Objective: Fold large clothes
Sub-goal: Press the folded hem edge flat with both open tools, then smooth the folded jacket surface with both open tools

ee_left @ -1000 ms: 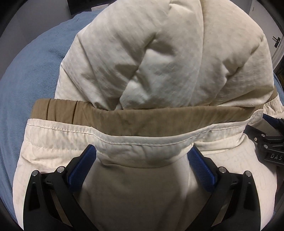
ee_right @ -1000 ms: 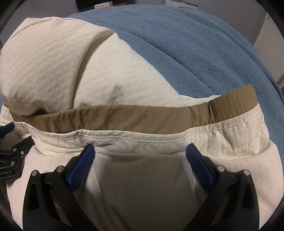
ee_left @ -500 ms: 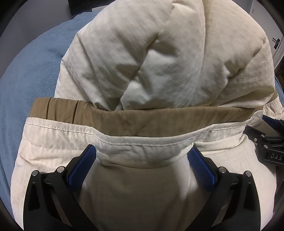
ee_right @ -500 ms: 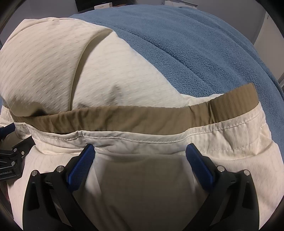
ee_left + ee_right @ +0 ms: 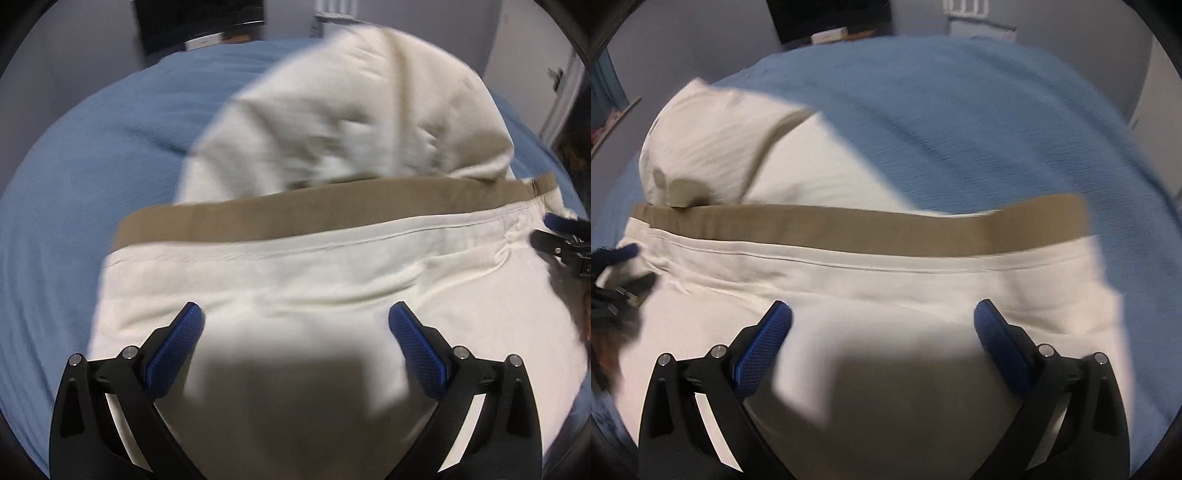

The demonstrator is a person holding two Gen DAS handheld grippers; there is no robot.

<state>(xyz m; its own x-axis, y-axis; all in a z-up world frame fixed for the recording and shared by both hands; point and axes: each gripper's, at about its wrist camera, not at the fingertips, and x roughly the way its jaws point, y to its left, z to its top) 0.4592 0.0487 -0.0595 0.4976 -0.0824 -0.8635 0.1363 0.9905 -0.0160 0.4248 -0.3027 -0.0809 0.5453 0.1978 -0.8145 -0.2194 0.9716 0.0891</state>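
Note:
A cream padded jacket [image 5: 332, 258] lies folded on a blue blanket [image 5: 92, 166], its tan hem band [image 5: 295, 218] running across the top layer. My left gripper [image 5: 295, 325] is open just above the cream cloth, both blue pads bare. The right gripper's tip [image 5: 565, 240] shows at the right end of the band. In the right wrist view the same jacket [image 5: 886, 280] and tan band [image 5: 849, 229] lie ahead of my right gripper [image 5: 882, 321], which is open with nothing between its fingers. The left gripper [image 5: 617, 266] appears blurred at the left edge.
The blue blanket [image 5: 960, 110] spreads wide around the jacket, left and far right. Grey walls and a dark screen [image 5: 195, 22] with small boxes stand behind the bed. A pale door [image 5: 561, 96] is at the far right.
Both grippers have drawn back and up from the jacket's hem. The folded edge that draped over the fingertips now lies flat ahead of them. The views are motion-blurred.

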